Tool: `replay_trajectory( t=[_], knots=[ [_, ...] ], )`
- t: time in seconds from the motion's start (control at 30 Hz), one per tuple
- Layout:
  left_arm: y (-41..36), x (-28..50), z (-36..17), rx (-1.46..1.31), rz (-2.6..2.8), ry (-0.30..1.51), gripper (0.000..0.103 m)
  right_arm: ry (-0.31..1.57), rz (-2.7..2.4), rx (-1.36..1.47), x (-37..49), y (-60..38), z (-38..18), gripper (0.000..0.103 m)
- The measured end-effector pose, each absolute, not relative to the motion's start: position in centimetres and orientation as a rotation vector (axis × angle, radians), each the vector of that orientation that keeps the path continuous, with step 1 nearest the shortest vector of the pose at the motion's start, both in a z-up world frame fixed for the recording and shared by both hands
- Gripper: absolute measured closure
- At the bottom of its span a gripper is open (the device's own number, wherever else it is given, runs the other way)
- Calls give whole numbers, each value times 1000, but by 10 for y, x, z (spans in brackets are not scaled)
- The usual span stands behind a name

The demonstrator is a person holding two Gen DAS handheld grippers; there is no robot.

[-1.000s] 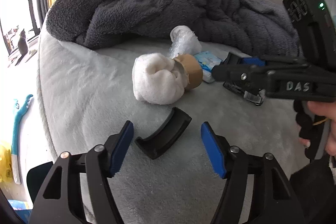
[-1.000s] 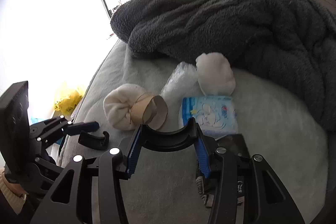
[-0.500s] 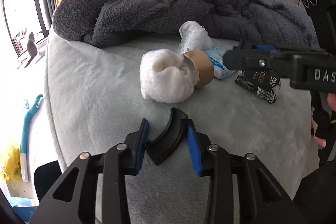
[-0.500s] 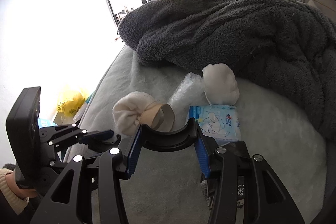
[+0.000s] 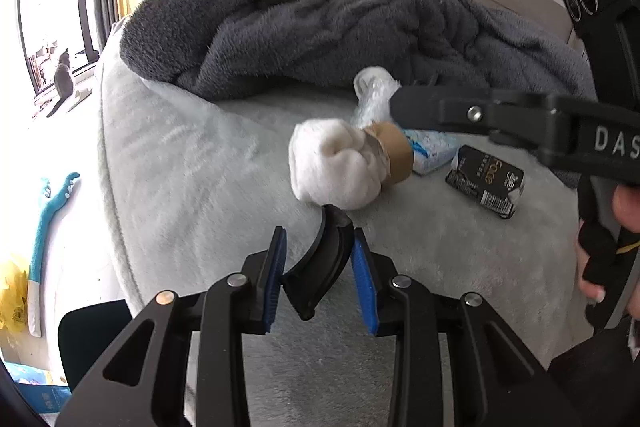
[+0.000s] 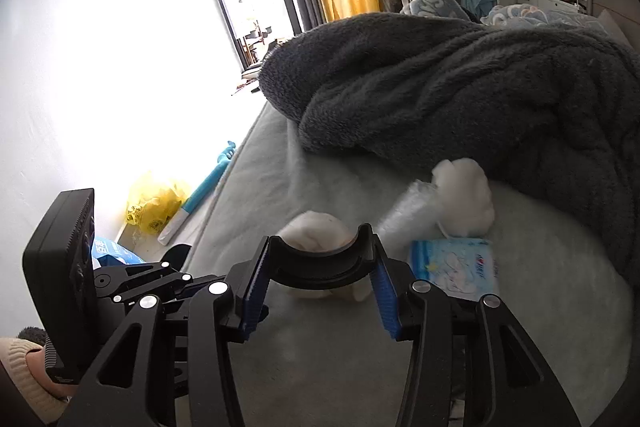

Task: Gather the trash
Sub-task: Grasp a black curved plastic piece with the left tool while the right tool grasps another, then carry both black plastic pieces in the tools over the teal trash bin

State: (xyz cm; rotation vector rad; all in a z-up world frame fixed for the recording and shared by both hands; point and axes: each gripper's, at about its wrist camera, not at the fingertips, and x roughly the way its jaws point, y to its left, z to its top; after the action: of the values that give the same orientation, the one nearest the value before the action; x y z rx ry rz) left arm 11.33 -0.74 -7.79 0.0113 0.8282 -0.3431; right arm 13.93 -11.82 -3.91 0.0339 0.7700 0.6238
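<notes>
My left gripper (image 5: 318, 271) is shut on a curved black plastic piece (image 5: 322, 263), held just above the light grey bed (image 5: 180, 167). My right gripper (image 6: 316, 277) is shut on a second curved black plastic piece (image 6: 320, 265), held across its pads; it shows at the right in the left wrist view (image 5: 404, 105). On the bed lie a white wad with a brown cardboard roll (image 5: 340, 163), a clear plastic wrap (image 6: 408, 215), a white ball (image 6: 466, 197), a blue tissue pack (image 6: 456, 269) and a black packet (image 5: 484, 181).
A dark grey blanket (image 5: 320, 27) is heaped at the back of the bed. A yellow bag (image 6: 154, 205) and a teal brush (image 6: 208, 183) lie on the floor by the bed's left edge. A bright window (image 6: 120, 27) is on the left.
My left gripper closed on the black piece that lay on the bed and lifted it. My right gripper rose and moved left over the white wad, still holding its piece.
</notes>
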Motion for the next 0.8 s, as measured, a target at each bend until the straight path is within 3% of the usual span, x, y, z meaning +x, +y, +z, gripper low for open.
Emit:
replay_trajectory(
  t=[0.8],
  knots=[
    [100, 104, -80, -82, -166, 864, 68, 793, 739, -29, 130, -20, -36, 55]
  ],
)
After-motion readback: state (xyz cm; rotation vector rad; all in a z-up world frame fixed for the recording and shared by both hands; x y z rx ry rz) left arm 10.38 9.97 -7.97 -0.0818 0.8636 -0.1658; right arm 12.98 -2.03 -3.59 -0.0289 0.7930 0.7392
